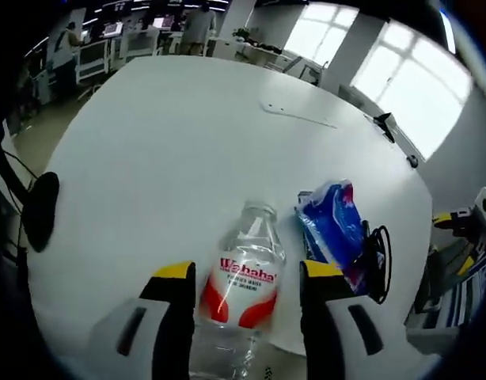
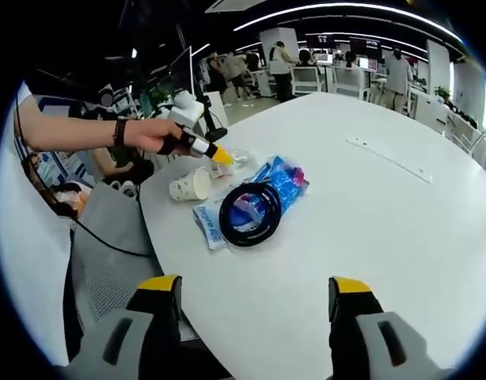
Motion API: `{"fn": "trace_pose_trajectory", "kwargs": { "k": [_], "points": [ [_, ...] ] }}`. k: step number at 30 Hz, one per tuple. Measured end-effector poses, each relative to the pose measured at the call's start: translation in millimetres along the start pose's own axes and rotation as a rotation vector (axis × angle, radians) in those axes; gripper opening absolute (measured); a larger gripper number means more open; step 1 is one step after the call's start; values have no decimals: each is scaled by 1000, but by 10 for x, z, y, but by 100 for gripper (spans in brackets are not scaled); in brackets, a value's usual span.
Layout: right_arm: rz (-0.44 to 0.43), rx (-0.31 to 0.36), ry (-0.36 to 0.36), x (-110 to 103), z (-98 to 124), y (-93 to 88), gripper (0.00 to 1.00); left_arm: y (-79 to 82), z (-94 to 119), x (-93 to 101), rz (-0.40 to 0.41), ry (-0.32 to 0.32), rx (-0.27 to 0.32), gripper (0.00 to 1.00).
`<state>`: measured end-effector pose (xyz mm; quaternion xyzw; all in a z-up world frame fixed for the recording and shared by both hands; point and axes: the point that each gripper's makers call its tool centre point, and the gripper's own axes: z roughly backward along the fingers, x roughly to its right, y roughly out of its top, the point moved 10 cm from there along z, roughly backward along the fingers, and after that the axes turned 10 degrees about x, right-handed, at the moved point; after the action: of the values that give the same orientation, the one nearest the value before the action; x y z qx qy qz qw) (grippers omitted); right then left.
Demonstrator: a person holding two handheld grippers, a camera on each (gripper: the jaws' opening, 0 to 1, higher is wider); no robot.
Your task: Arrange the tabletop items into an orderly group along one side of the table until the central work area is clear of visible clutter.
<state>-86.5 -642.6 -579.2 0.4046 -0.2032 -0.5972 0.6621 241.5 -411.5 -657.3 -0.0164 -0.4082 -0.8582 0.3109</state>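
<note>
Two grippers: the left gripper brackets a clear water bottle between its yellow-tipped jaws; the right gripper hangs wide and empty above bare white table.
Bottle position: at 12 o'clock from the left tongs, long axis running straight away along the jaws, cap end far, red label between the tips.
Left grip state: jaws close beside the bottle's flanks — whether they press it I cannot tell.
Group at the edge: in the right gripper view, a blue packet with a black cable coil lying on it, and a paper cup on its side at their 9 o'clock.
Left gripper from afar: at 11 o'clock in the right gripper view, held in a hand, over the table edge just beyond the cup.
Nearer hand: the left, by far — the right stands well apart from the group.
Neighbours in the left gripper view: packet and coil at 2 o'clock, just beside the bottle.
In the way: probably little; the cup and packet crowd the spot where the bottle would likely join them.
</note>
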Motion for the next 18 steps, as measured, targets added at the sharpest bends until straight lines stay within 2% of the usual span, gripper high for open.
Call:
{"fn": "trace_pose_trajectory", "kwargs": {
  "k": [3, 5, 7, 10, 13, 15, 18],
  "points": [
    [1, -7, 0, 4, -2, -2, 78, -53, -61, -55, -46, -2, -36, 50],
    [-4, -9, -5, 22, -6, -3, 78, -66, -58, -100, -76, 7, -52, 45],
    [-6, -7, -9, 28, -10, 5, 77, -67, -47, -115, -17, -12, -44, 44],
    [1, -13, -3, 14, -20, 19, 77, -59, -25, -181, 39, 19, -19, 43],
    [0, -13, -3, 22, -31, 24, 77, -57, 41, -188, 43, 39, -13, 42],
    [-1, -13, -3, 24, -38, 27, 77, -56, 28, -281, 44, 48, -15, 42],
    [4, -16, 2, 21, -56, 32, 77, -65, 74, -320, 45, 57, -16, 42]
  ]
}}
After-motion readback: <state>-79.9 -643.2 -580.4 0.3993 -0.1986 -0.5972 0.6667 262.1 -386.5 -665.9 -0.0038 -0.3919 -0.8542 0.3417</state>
